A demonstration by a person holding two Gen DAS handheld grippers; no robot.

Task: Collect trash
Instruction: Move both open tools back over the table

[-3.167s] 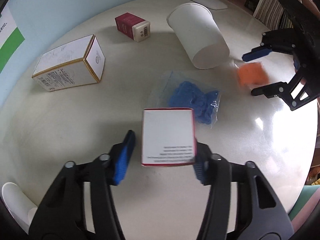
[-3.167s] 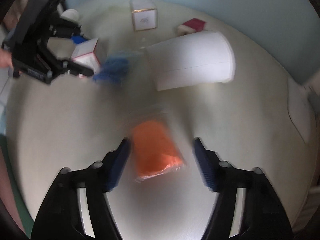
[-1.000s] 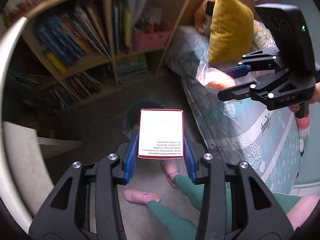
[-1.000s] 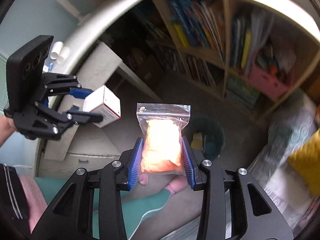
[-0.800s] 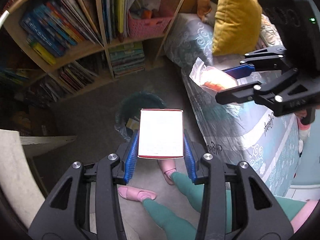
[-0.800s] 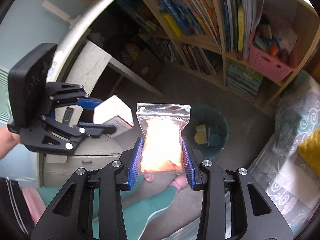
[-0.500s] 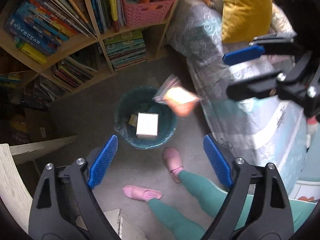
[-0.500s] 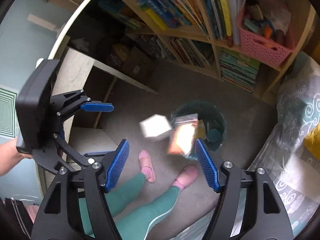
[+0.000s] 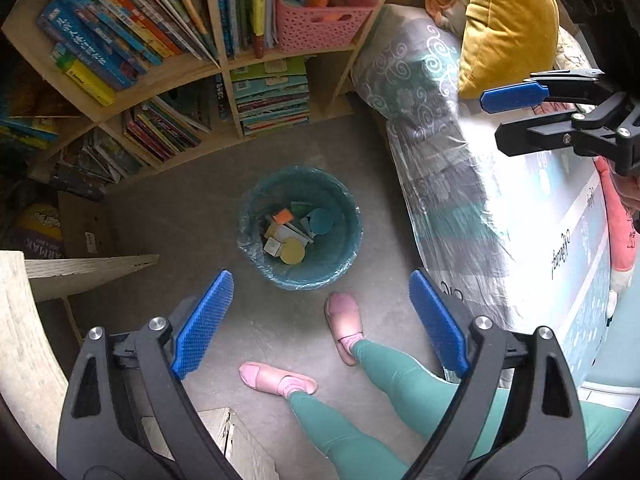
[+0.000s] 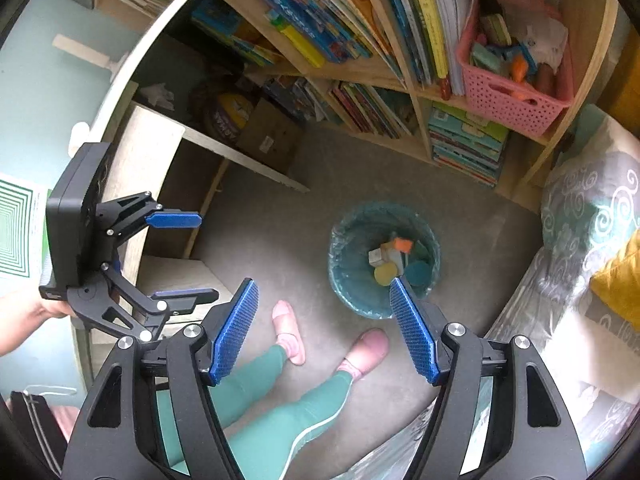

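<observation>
Jaws spread wide and empty on both the left gripper (image 9: pixel 320 320) and right gripper (image 10: pixel 324 328), with the trash bin (image 9: pixel 348 256) on the floor far beyond their tips, the left one more squarely over it.

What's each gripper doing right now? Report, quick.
Left gripper: open, holding nothing, above the trash bin.
Right gripper: open, holding nothing, also over the bin.
</observation>
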